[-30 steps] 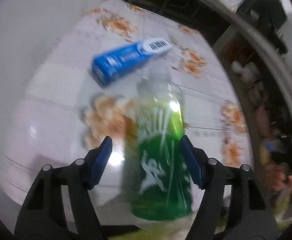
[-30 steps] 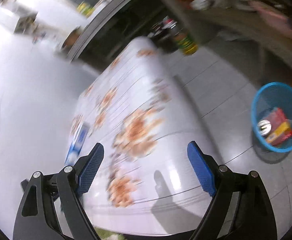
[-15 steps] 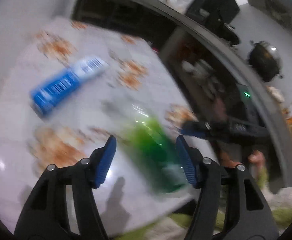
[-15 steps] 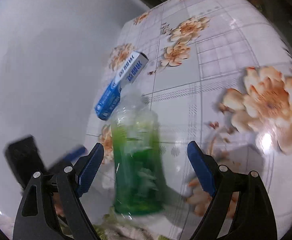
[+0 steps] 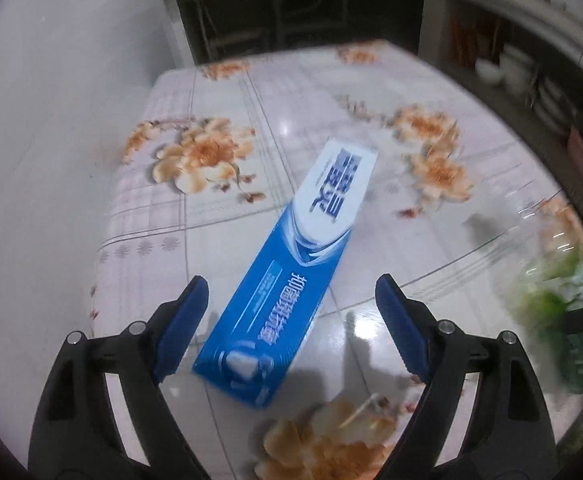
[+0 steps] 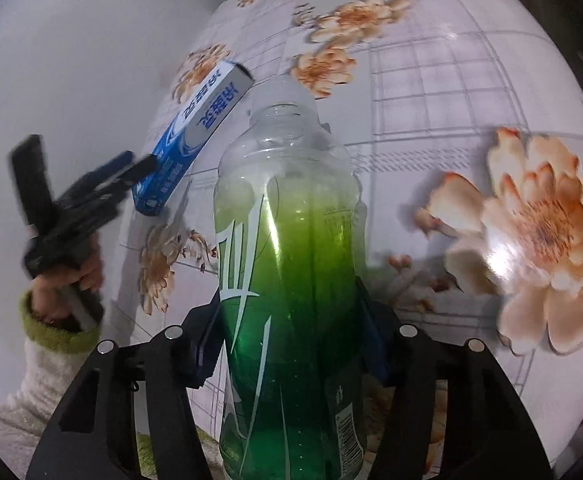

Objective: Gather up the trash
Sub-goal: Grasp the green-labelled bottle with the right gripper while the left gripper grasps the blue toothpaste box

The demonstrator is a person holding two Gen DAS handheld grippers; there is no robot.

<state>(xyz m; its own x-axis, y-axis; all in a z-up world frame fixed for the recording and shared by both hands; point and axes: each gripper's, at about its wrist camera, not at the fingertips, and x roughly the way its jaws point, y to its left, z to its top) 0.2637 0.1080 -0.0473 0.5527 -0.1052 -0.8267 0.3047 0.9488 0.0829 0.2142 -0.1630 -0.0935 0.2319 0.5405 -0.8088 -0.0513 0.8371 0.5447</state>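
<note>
An empty green plastic bottle without a cap stands on the floral table, and my right gripper is shut on its lower body. The bottle shows blurred at the right edge of the left wrist view. A blue and white toothpaste box lies flat on the table, its near end between the fingers of my open left gripper, which hovers just over it. In the right wrist view the left gripper sits at the box's near end.
The table has a glossy floral cloth and stands against a white wall on the left. Dark shelves with dishes stand beyond the table's far right edge.
My left gripper let go of the green bottle and swung left over the toothpaste box. My right gripper came in and closed on the bottle.
</note>
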